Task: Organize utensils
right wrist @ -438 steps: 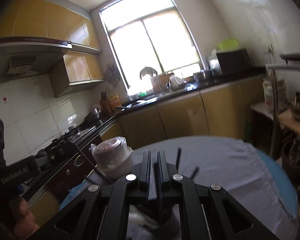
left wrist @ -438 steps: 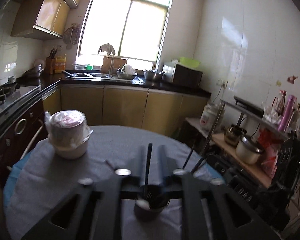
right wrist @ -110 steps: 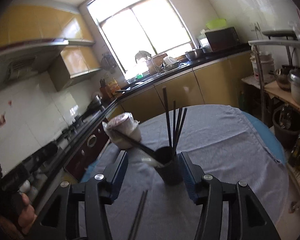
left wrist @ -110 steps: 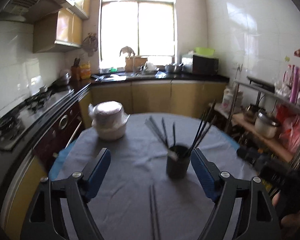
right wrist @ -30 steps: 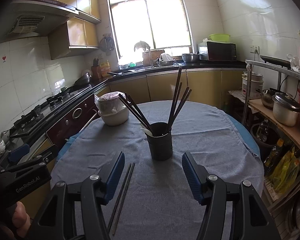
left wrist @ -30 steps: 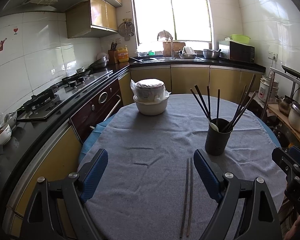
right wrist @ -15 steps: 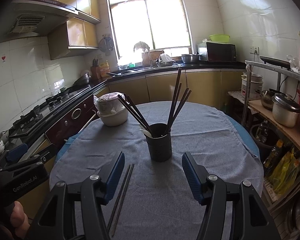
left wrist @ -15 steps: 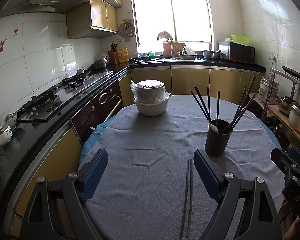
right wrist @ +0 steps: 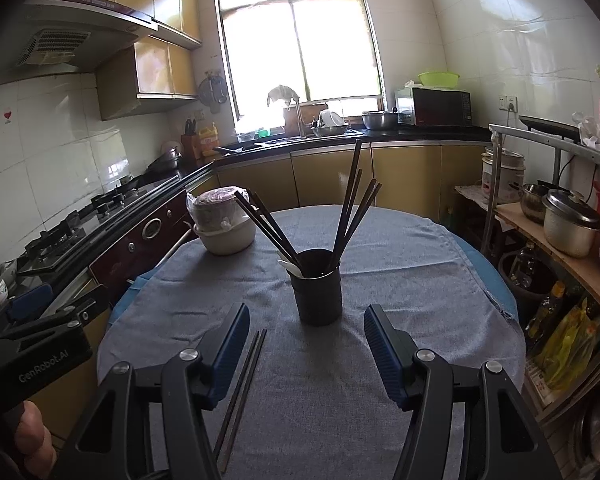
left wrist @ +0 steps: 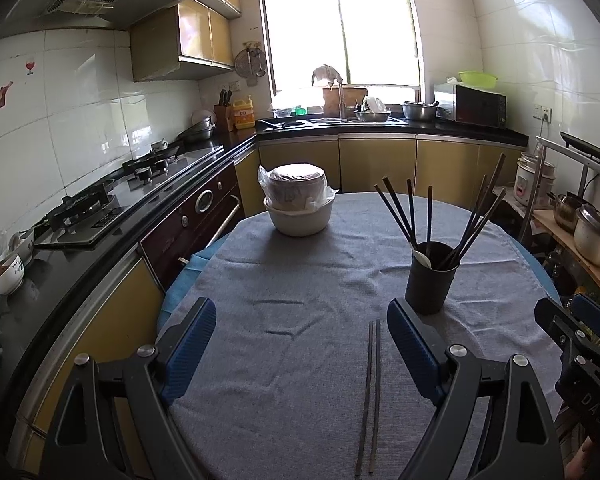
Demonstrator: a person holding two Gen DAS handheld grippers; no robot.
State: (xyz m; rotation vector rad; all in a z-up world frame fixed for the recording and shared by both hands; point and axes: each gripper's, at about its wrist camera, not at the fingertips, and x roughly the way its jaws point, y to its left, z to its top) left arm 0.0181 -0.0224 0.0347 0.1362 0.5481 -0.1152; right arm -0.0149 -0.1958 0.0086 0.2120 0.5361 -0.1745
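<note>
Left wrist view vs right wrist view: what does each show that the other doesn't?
Only the left wrist view shows the right gripper's body at its right edge, and more of the stove. Only the right wrist view shows the bottles under the rack and a thumb on the left gripper's handle. Both show the black utensil cup holding chopsticks, the loose chopstick pair on the grey cloth, and the wrapped bowl stack.

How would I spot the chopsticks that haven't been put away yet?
Find the round table under the grey cloth, then the dark cup bristling with upright chopsticks. In front of it a loose pair lies flat, side by side: the only chopsticks not standing in the cup.
</note>
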